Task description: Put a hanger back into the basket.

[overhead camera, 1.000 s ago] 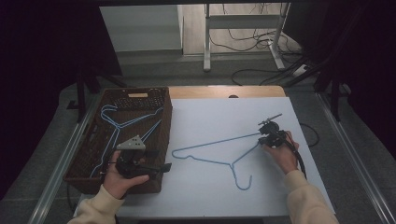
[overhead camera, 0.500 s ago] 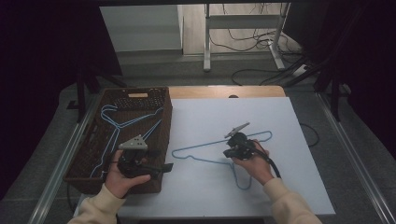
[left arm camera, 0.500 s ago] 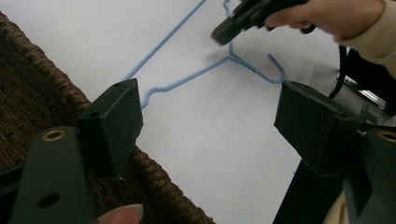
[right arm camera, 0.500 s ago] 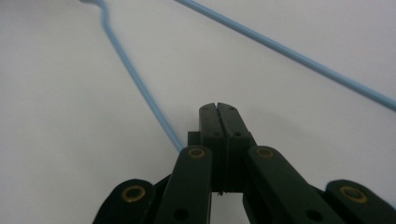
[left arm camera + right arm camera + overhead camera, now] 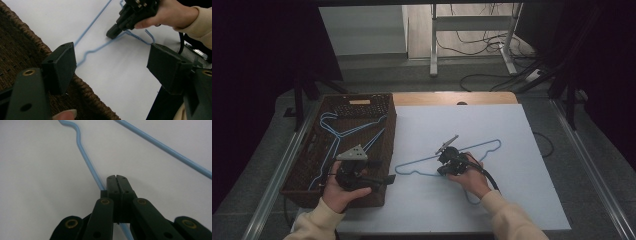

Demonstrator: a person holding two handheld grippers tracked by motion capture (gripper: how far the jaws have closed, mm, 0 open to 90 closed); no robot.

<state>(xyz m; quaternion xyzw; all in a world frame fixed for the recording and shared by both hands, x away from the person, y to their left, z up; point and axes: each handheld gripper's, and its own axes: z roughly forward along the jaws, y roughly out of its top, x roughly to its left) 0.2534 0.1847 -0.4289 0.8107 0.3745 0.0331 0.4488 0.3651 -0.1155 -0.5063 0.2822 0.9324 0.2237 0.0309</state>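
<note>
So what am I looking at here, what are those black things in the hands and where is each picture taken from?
A person holds a hand-operated claw in each hand. One camera looks down from above the table; the other two ride on the claws and look along their jaws.

On the white table lies a blue wire hanger. A brown wicker basket at the left holds more blue hangers.

The right claw is shut, resting against the hanger's wire; whether it pinches it is unclear. The left claw is open and empty over the basket's corner.

Right claw [image 5: 117, 178] jaws pressed together, tips over blue wire hanger [image 5: 82, 152] lying on white table [image 5: 32, 195].
</note>
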